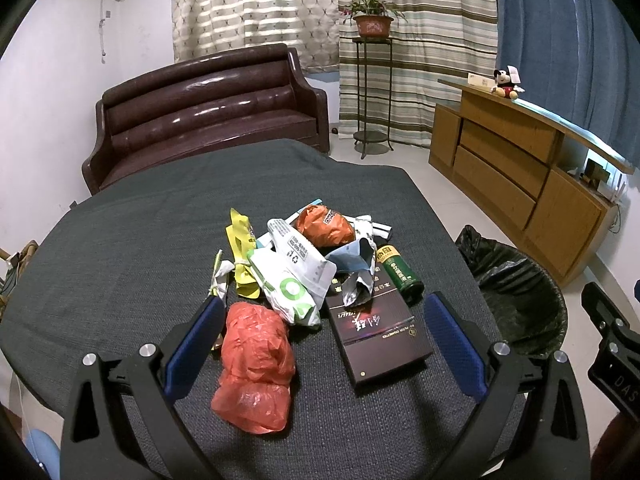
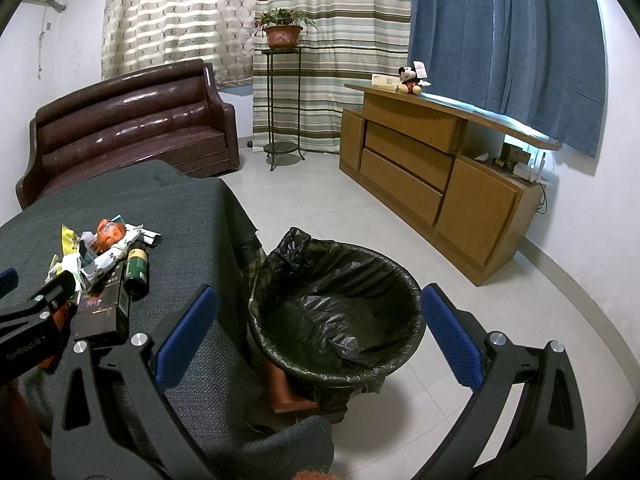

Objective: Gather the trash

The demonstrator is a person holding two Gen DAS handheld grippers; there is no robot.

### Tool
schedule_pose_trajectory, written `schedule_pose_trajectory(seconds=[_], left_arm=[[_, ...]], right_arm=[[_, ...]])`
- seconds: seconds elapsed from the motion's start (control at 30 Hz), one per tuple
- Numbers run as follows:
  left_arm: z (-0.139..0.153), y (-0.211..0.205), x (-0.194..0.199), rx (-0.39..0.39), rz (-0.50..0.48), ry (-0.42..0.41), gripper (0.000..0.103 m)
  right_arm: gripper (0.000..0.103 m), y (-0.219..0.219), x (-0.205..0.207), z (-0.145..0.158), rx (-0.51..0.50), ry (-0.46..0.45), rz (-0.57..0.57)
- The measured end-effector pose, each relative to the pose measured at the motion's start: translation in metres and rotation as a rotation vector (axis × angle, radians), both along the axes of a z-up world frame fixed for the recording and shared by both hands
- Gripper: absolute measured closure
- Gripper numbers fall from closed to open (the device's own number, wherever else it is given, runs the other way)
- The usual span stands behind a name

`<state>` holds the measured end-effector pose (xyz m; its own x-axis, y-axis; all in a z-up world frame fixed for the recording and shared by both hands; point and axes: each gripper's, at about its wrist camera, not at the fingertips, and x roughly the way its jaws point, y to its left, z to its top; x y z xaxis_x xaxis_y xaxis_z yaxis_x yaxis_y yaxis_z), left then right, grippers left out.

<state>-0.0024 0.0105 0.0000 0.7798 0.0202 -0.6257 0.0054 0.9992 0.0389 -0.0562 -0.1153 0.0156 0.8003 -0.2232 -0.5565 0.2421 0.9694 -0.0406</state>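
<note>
A heap of trash lies on the dark grey tablecloth (image 1: 120,248): a crumpled red plastic bag (image 1: 256,364), a dark cigarette carton (image 1: 376,332), a green can (image 1: 400,274) on its side, a white and green mailer bag (image 1: 292,280), a yellow wrapper (image 1: 242,252) and an orange bag (image 1: 326,228). My left gripper (image 1: 324,320) is open, its fingers either side of the red bag and the carton. My right gripper (image 2: 316,316) is open and empty above the black-lined trash bin (image 2: 336,312) on the floor beside the table.
The bin (image 1: 516,292) stands right of the table edge. A brown leather sofa (image 1: 208,104) sits behind the table, a wooden cabinet (image 2: 432,172) along the right wall, a plant stand (image 2: 282,100) by the curtains. Tiled floor surrounds the bin.
</note>
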Motion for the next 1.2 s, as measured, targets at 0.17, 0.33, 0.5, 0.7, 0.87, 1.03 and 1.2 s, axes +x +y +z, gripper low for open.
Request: schedule_pose_trajectory(seconds=[0.17, 0.33, 0.5, 0.7, 0.87, 1.03, 1.2], left_arm=[[-0.0015, 0.0036, -0.0020, 0.003, -0.001, 0.002, 0.006], [-0.0007, -0.0013, -0.0002, 0.002, 0.000, 0.001, 0.006], [-0.0007, -0.0007, 0.0000, 0.002, 0.000, 0.004, 0.006], [-0.0013, 0.0001, -0.0013, 0.005, -0.001, 0.003, 0.006], [-0.0027, 0.0047, -0.0050, 0.006, -0.001, 0.002, 0.006], [0.0001, -0.0013, 0.0002, 0.003, 0.000, 0.005, 0.006], [-0.0006, -0.0013, -0.0001, 0.004, -0.002, 0.004, 0.006]], right_arm=[[0.004, 0.0000, 0.0000, -0.0001, 0.001, 0.000, 0.001], [0.004, -0.0006, -0.0001, -0.0005, 0.001, 0.001, 0.000], [0.004, -0.0006, -0.0003, -0.0008, 0.001, 0.000, 0.000], [0.004, -0.0007, -0.0001, -0.0010, 0.003, 0.002, 0.002], [0.004, -0.0007, -0.0002, -0.0011, 0.004, 0.002, 0.001], [0.004, -0.0013, 0.0000, -0.0014, 0.005, 0.003, 0.001], [0.004, -0.0017, 0.0001, -0.0015, 0.005, 0.003, 0.000]])
